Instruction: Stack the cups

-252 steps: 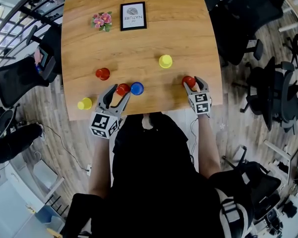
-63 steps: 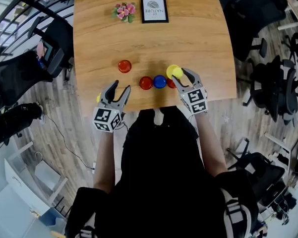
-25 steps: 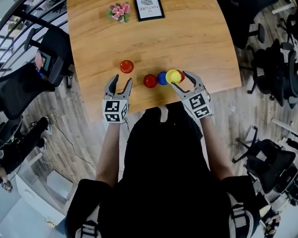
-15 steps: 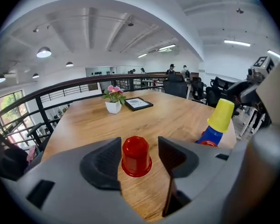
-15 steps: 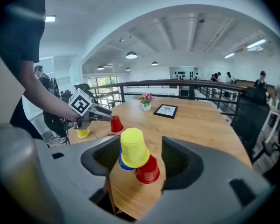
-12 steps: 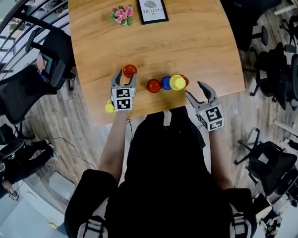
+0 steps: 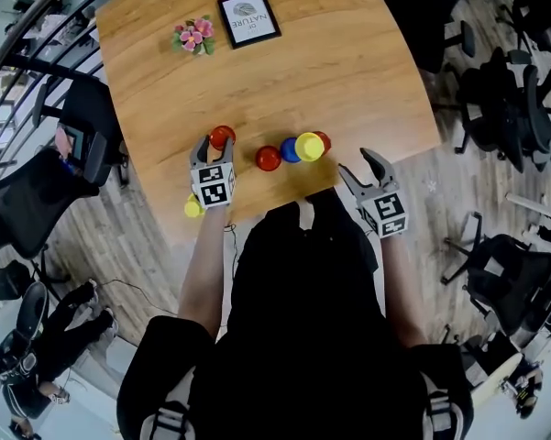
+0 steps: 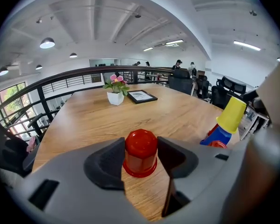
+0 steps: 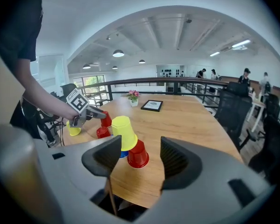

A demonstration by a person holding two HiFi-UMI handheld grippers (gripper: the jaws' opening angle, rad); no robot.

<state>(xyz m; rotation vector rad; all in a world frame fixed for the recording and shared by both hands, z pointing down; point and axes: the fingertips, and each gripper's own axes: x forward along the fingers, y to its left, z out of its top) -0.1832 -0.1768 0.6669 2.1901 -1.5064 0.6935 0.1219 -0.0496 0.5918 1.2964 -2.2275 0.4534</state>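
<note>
An upturned red cup (image 8: 140, 152) stands on the bench (image 7: 348, 71) between the jaws of the left gripper (image 7: 214, 145); these jaws have just been closing, yet they are apart and no pressing on the cup is seen; the right gripper (image 9: 139, 148) is held off the bench edge, its jaws also just closing, apart, with nothing between them; a yellow cup (image 7: 309, 146) is seen leaning on a blue cup (image 7: 289, 150); "OF NATURE" is read on the framed sign (image 7: 248, 17).
</note>
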